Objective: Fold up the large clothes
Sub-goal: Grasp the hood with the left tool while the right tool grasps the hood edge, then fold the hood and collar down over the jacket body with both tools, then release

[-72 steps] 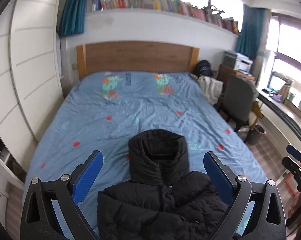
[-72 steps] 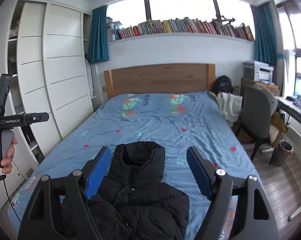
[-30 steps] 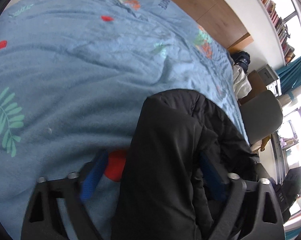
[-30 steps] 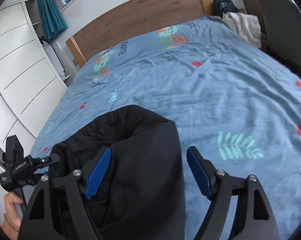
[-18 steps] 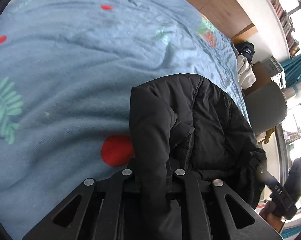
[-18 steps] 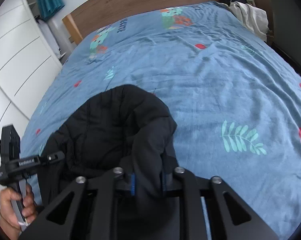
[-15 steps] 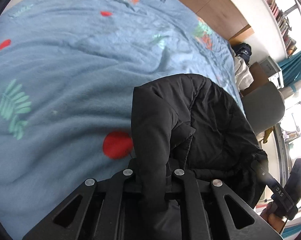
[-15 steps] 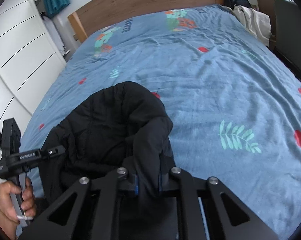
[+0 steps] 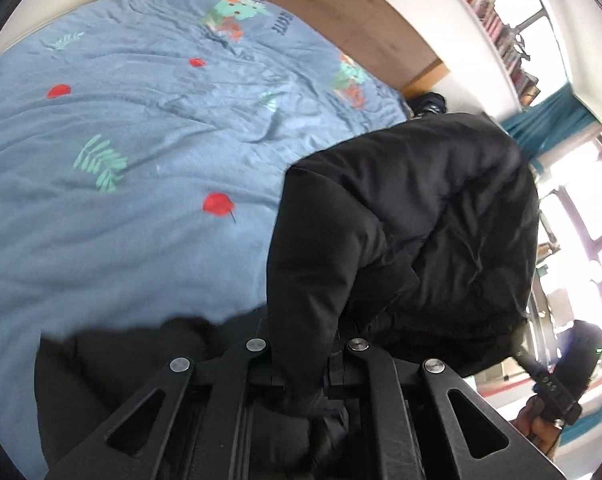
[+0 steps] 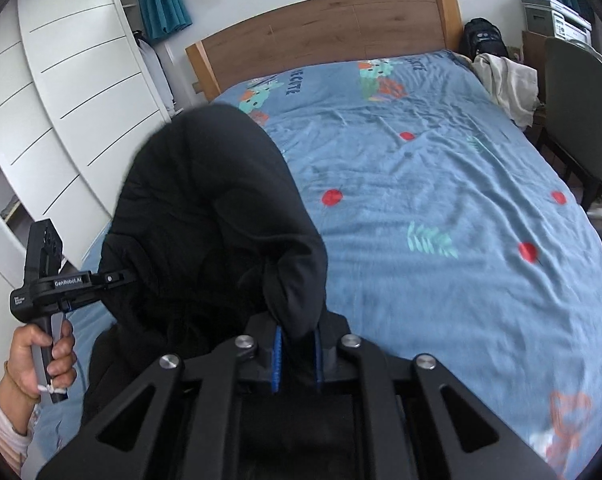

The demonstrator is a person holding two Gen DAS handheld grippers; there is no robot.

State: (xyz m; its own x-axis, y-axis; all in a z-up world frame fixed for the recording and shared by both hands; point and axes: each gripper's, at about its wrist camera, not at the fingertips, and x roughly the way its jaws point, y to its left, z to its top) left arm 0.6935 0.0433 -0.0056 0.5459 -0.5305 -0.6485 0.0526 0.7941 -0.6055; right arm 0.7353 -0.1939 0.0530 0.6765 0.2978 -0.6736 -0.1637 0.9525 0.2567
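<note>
A black puffer jacket point(image 9: 413, 232) with a hood is held up above the blue patterned bed point(image 9: 101, 160). My left gripper point(image 9: 301, 376) is shut on the left edge of its hood. My right gripper point(image 10: 297, 344) is shut on the right edge of the hood point(image 10: 221, 208), its blue pads clamping the fabric. The hood hangs open between the two grippers; the body of the jacket droops below and is mostly hidden. The left gripper also shows in the right wrist view point(image 10: 113, 278), and the right one in the left wrist view point(image 9: 557, 384).
The bed point(image 10: 441, 200) has a wooden headboard point(image 10: 333, 28). White wardrobe doors point(image 10: 61, 100) stand along the left. A grey chair point(image 10: 577, 112), a pile of beige cloth point(image 10: 505, 80) and a black backpack point(image 10: 483, 40) are on the right.
Both grippers closed on the hood's edges about a second ago and have since lifted the jacket off the bed; the hood now hangs higher in both views.
</note>
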